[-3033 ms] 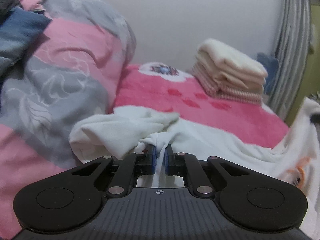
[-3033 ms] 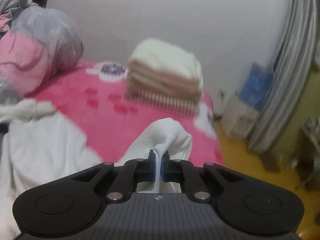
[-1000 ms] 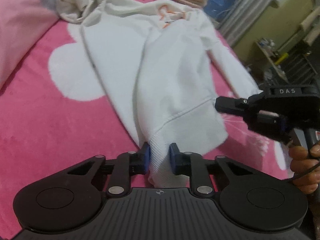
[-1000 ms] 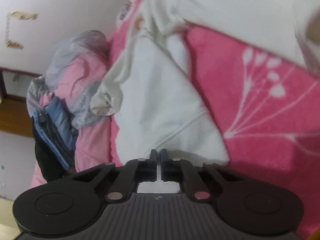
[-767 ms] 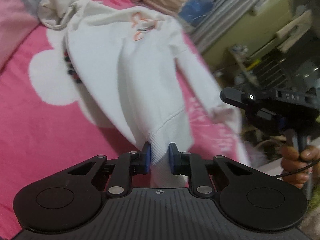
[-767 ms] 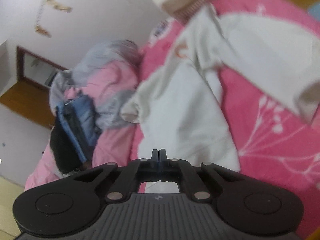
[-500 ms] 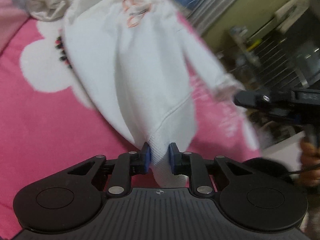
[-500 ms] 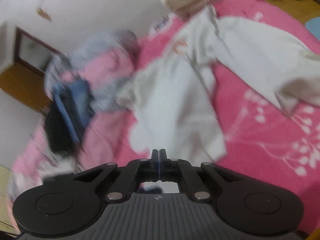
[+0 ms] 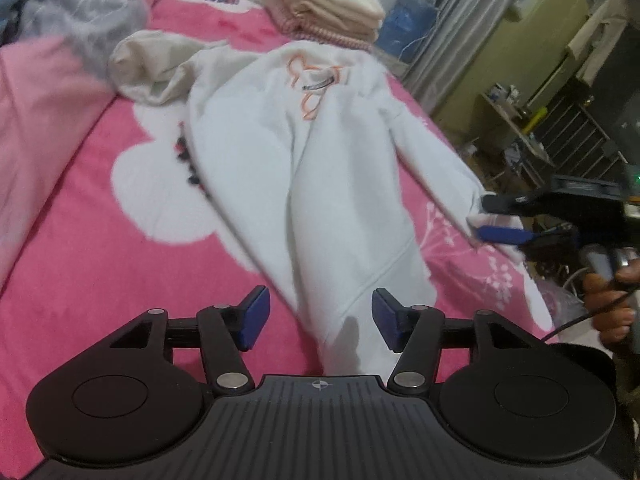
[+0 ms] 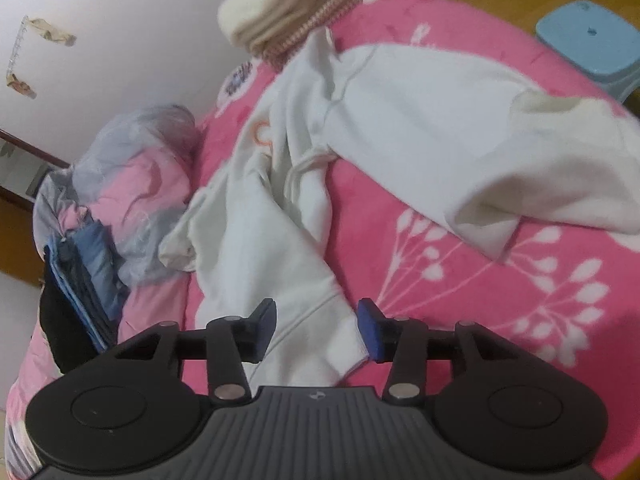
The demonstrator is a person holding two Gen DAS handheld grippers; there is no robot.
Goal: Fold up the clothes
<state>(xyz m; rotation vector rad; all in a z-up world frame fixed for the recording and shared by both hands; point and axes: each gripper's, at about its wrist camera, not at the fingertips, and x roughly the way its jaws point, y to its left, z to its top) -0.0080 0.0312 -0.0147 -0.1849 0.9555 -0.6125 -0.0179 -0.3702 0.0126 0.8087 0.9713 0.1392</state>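
White fleece sweatshirt (image 9: 328,184) spread lengthwise on pink fuzzy bed blanket (image 9: 80,264), ribbed hem lying between left tongs (image 9: 318,320). Pads opening, clear of cloth. Right tongs (image 10: 316,326) likewise opening over hem corner, nothing gripped. Folded cream stack (image 9: 324,4) far beyond collar. Bare blanket left of left tongs.

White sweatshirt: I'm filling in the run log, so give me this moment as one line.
stage: spread out | white sweatshirt: flat on pink blanket | left gripper: opening, hem between pads, unpressed | right gripper: opening, hem unpressed
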